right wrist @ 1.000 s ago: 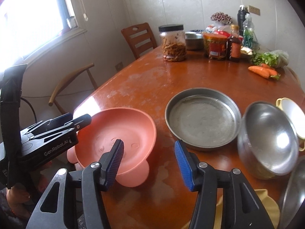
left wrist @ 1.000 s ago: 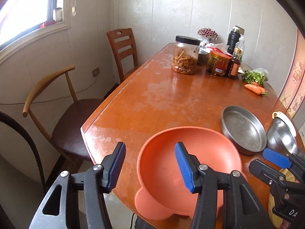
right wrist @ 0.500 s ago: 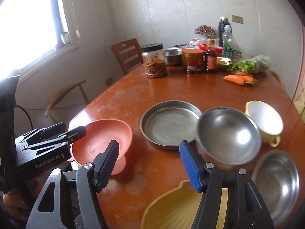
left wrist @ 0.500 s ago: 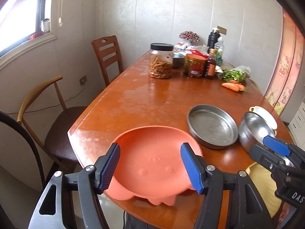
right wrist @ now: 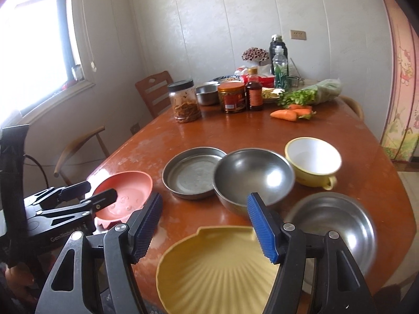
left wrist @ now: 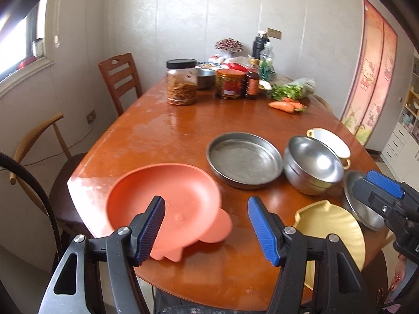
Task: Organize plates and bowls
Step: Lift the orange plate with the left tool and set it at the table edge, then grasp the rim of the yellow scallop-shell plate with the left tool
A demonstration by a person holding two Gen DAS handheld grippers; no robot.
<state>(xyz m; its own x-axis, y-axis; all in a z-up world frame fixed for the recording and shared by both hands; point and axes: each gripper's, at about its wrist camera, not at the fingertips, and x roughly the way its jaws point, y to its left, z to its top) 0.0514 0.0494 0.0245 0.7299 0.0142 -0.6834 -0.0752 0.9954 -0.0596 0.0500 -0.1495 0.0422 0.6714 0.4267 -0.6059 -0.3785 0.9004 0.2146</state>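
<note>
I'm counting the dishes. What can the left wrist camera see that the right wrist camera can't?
Only the left wrist view shows the whole orange plate unblocked, and the shelves past the doorway.

Only the right wrist view shows the whole second steel bowl, nearly all of the yellow shell plate and the inside of the yellow cup.

Both show the flat steel pan, the steel bowl, the carrots, the jars and both open grippers.

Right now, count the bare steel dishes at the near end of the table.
3: flat steel pan in the middle, steel bowl touching its right side, second steel bowl nearest the right edge. None looks hidden.
</note>
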